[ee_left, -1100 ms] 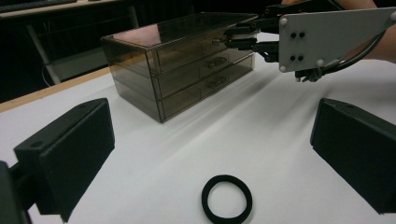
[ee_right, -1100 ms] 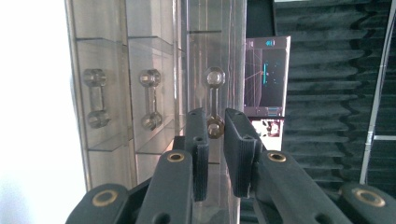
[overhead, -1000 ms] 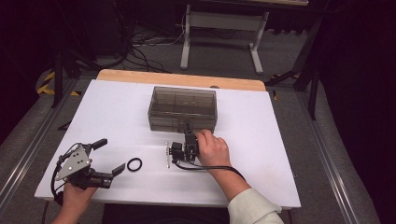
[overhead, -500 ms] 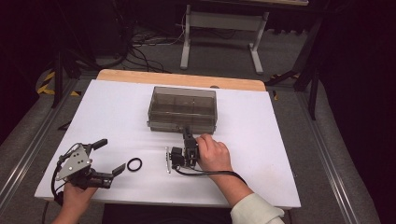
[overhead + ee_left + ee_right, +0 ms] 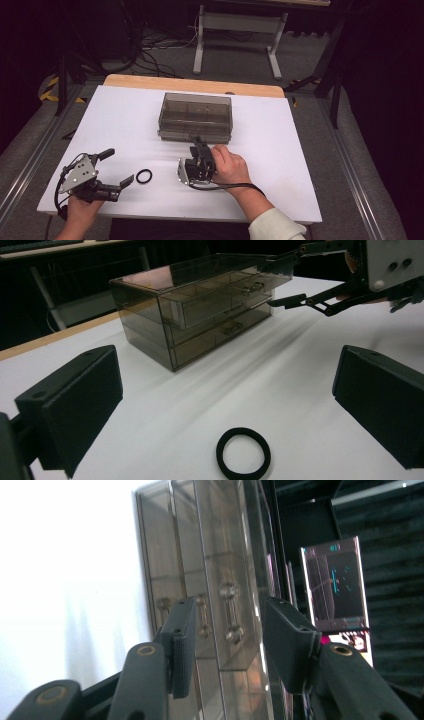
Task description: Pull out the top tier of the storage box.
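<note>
Drawer point(image 5: 215, 302) of chest point(image 5: 196, 117) slightly out, contents unclear.

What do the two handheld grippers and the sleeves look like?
Both are black. The left gripper has blocky rectangular claw pads and a grey three-cornered plate with dark dots. The right gripper has a whitish side plate and a black cable. The right sleeve is white.
</note>
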### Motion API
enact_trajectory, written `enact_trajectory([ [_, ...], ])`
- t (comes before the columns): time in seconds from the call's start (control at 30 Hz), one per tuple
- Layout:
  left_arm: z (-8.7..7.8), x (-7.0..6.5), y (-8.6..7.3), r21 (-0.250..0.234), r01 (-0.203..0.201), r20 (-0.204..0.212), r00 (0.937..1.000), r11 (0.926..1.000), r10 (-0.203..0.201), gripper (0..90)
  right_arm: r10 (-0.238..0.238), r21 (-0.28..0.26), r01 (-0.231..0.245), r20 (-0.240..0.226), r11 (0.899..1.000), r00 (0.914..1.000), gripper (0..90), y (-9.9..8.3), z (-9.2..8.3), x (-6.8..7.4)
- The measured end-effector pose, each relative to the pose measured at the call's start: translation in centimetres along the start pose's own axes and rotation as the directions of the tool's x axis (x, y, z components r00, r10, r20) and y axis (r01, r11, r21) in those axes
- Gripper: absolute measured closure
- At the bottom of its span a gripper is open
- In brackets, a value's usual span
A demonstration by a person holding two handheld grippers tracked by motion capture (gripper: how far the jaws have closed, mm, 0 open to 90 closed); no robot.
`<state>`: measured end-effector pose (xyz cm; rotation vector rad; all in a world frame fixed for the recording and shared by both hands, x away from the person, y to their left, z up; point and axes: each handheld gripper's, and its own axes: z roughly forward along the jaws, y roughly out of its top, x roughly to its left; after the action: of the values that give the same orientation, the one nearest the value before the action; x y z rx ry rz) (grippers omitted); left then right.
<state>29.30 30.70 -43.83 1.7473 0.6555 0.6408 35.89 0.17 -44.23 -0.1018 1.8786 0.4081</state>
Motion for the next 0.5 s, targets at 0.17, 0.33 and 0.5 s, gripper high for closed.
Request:
enact_trajectory([
  [0.17,0.0,0.0,0.0,0.000,0.002,0.001,1.0000,1.0000,-0.002,0.6,0.036,-0.029,-0.037,-0.036,0.999,0.9987,52.1,-0.1,-0.4,-0.6],
  [0.33,0.0,0.0,0.0,0.000,0.002,0.000,1.0000,1.0000,-0.002,0.7,0.083,-0.057,-0.087,-0.081,0.995,0.9933,45.6,-0.2,-0.7,-1.1],
  [0.5,0.0,0.0,0.0,-0.001,0.001,-0.001,1.0000,1.0000,-0.001,0.6,0.111,-0.080,-0.120,-0.107,0.990,0.9880,39.7,-0.3,-1.0,-1.5],
])
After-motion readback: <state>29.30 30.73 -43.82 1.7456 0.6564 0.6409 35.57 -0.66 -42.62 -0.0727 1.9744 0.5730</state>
